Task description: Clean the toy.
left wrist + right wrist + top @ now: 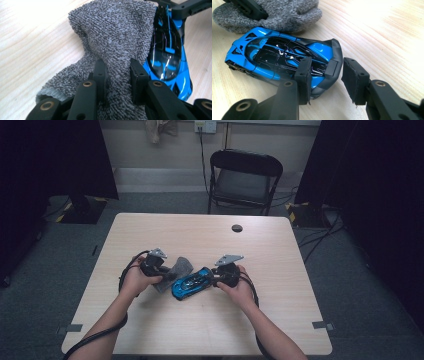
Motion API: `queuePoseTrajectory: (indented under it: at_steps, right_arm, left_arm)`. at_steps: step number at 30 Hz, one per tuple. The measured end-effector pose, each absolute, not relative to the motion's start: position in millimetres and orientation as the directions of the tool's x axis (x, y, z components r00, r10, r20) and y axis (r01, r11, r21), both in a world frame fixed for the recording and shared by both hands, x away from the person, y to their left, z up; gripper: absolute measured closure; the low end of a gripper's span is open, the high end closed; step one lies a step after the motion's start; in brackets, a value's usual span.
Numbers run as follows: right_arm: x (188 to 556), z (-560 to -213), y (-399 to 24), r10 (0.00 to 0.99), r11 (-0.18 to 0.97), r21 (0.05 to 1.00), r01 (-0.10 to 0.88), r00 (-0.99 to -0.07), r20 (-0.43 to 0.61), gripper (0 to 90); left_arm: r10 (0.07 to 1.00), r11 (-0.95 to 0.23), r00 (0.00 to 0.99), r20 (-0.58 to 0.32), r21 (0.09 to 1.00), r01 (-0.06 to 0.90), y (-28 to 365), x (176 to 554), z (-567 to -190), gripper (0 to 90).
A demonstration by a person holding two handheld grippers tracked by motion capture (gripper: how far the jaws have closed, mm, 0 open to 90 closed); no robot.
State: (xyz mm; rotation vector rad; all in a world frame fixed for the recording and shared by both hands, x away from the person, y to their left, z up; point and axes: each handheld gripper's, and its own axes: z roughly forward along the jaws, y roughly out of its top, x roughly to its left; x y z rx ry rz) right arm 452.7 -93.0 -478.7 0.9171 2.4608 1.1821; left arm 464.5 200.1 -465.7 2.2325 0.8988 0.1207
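One blue toy car (pixel 191 282) and one grey cloth (pixel 176 271) lie near the table's (pixel 165 330) front edge in the high view, open wood all round. Left gripper view: left gripper (pixel 116 72) clenched on the cloth, which hides part of the car. Right gripper view — right gripper (pixel 329 75) straddling the car's rear wing; contact unclear.

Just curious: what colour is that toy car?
Bright blue with glossy black on top; the car shows best in the right gripper view.
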Motion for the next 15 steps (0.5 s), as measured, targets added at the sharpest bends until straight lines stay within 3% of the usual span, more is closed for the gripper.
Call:
queuePoseTrajectory:
  at_steps: [15]
  right_arm:
    - [451.8,-478.5,-91.8,0.643,0.472,0.772,0.425,-0.765,0.029,59.7]
  left_arm:
    - [0.631,-0.527,0.763,-0.143,0.642,0.556,214.7,449.2,-463.5,71.3]
